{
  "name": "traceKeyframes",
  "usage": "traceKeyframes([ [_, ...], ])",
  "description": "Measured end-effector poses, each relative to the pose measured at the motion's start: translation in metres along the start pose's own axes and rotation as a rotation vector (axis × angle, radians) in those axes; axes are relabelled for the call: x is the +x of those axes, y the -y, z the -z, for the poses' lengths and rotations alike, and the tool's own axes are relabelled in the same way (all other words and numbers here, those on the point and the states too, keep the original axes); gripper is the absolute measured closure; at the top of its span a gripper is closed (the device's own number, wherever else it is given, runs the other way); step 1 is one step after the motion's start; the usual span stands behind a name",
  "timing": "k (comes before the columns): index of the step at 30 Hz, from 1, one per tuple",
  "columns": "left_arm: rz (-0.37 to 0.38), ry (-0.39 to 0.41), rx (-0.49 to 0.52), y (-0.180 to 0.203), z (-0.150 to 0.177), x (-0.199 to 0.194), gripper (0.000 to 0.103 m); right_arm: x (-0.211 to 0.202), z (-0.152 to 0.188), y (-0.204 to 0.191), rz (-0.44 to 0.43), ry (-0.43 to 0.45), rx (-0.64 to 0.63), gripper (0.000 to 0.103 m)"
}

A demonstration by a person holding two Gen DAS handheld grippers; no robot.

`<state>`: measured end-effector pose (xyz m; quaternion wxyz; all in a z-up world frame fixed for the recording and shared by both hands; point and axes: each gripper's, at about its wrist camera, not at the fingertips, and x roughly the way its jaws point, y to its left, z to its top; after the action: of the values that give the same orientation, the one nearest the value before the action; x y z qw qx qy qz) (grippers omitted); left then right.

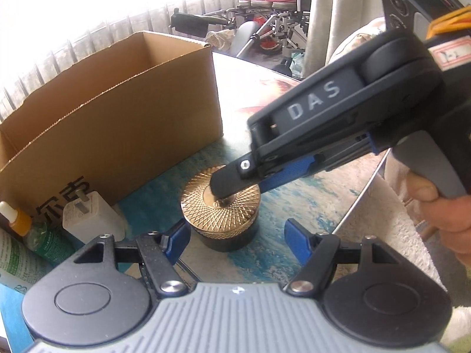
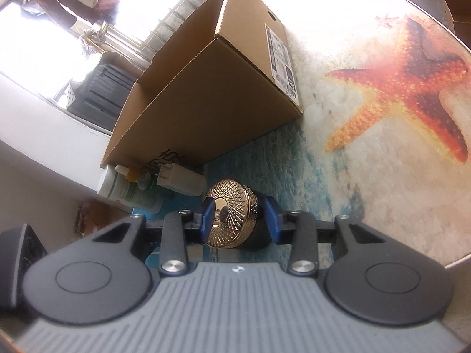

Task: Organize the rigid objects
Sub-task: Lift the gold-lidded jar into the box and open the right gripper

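**A:** From the left wrist, what is going on?

**B:** The left gripper (image 1: 235, 235) is hovering with its blue fingers spread wide and nothing between them. Just ahead, the gold-lidded jar (image 1: 221, 206) is standing upright on the table (image 1: 309, 206), near the cardboard box (image 1: 117, 111). The right gripper (image 1: 232, 188) is reaching in from the right, its finger lying across the lid.

**A:** Is it gripping?

**B:** Here I cannot tell; only one finger is showing on top of the lid.

**A:** And from the right wrist?

**B:** There the right gripper (image 2: 240, 217) is partly closed, one pad sitting on the lid's face and the other by the jar (image 2: 232, 214) side. It looks like a pinch, probably to lift the jar into the box (image 2: 206, 88), whose open top is facing up. Firm contact on the right pad is hard to confirm.

**A:** The other items?

**B:** A white charger (image 2: 179, 178) and bottles (image 2: 126, 188) are waiting against the box wall.
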<state>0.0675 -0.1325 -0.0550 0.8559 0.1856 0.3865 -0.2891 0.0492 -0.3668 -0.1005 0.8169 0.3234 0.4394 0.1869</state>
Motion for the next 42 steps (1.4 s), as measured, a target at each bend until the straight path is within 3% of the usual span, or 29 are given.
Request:
traceKeyframes([
  [5,-0.027,-0.009,0.003,0.001,-0.007,0.007,0.030,-0.004,-0.003,0.007,-0.008,0.008,0.024,0.066],
  [19,0.006,-0.020,-0.019,-0.009,-0.012,0.026,0.032,0.005,-0.003,0.009,-0.023,-0.026,0.045,0.065],
  [32,0.009,-0.030,-0.085,-0.014,-0.018,0.030,0.044,0.006,-0.005,0.003,-0.011,-0.029,0.016,0.064],
  [42,0.008,-0.031,-0.100,-0.015,-0.018,0.029,0.046,0.007,-0.005,0.002,-0.007,-0.028,0.012,0.064],
])
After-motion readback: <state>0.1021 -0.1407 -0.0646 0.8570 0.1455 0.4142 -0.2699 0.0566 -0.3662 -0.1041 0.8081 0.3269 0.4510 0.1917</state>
